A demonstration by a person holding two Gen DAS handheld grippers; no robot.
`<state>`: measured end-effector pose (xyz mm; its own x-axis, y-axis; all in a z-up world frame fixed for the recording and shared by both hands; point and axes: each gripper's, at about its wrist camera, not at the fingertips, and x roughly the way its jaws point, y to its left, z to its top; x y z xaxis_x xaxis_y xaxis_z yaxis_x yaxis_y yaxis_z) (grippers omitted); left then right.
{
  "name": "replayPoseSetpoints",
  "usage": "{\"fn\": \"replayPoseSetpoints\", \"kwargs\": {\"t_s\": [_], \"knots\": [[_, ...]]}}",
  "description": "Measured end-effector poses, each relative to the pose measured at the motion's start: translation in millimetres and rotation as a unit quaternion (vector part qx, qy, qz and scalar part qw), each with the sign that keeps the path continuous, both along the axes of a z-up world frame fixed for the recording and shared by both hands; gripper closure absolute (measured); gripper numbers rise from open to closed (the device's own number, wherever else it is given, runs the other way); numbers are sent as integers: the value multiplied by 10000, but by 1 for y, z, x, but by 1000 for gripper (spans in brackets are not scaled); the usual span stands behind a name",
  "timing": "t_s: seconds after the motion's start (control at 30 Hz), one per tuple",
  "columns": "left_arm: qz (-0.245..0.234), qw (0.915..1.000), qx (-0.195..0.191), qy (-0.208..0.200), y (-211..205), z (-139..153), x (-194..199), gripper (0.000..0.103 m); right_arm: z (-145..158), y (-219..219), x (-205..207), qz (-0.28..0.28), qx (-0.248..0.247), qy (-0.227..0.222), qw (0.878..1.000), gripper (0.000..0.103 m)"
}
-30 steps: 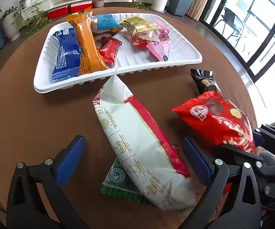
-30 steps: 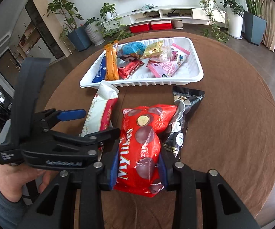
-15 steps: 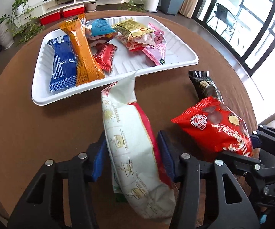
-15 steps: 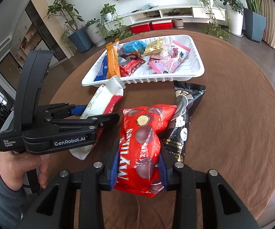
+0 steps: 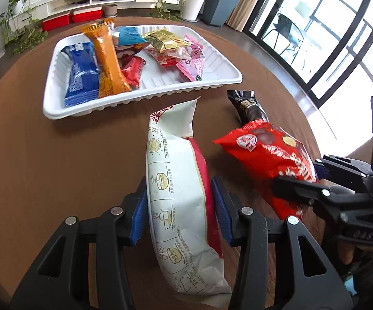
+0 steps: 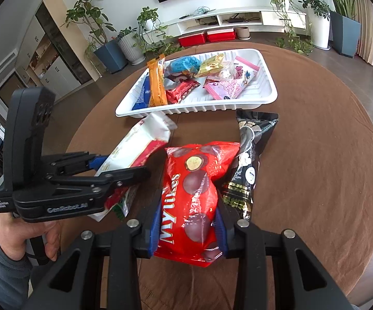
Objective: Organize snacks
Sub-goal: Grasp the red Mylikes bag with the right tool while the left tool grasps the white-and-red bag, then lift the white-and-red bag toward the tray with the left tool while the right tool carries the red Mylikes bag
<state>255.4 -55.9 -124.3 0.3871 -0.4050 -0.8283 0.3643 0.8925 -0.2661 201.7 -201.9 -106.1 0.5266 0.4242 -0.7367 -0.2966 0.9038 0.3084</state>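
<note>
Snacks are held by both grippers: the white bag (image 5: 178, 186) is squeezed in the left gripper (image 5: 178, 204), the red bag (image 6: 189, 193) in the right gripper (image 6: 187, 219). Both look light, soft, crinkly; the middle is best gripped. The tray (image 6: 238, 104) sits ahead.

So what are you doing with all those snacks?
A person is tidying snacks with a gripper in each hand. The left gripper is shut on a white and red packet, and the right gripper is shut on a red chocolate-ball bag. A black snack bag lies on the brown table beside it. The white tray behind already holds several small snacks.
</note>
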Motion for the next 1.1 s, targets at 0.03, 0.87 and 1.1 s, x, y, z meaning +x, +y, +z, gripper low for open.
{"fn": "replayPoseSetpoints", "kwargs": {"t_s": [0.03,0.87,1.1], "knots": [[28,10000,-38,-18,3,1,-4,60,0,0,0,-6,5,1,10000,66],[-49,9989,471,25,5,-1,-39,43,-7,18,-13,231,-214,137,9994,66],[-207,9974,688,49,-3,-5,-33,60,-9,20,-14,271,-315,193,9989,66]]}}
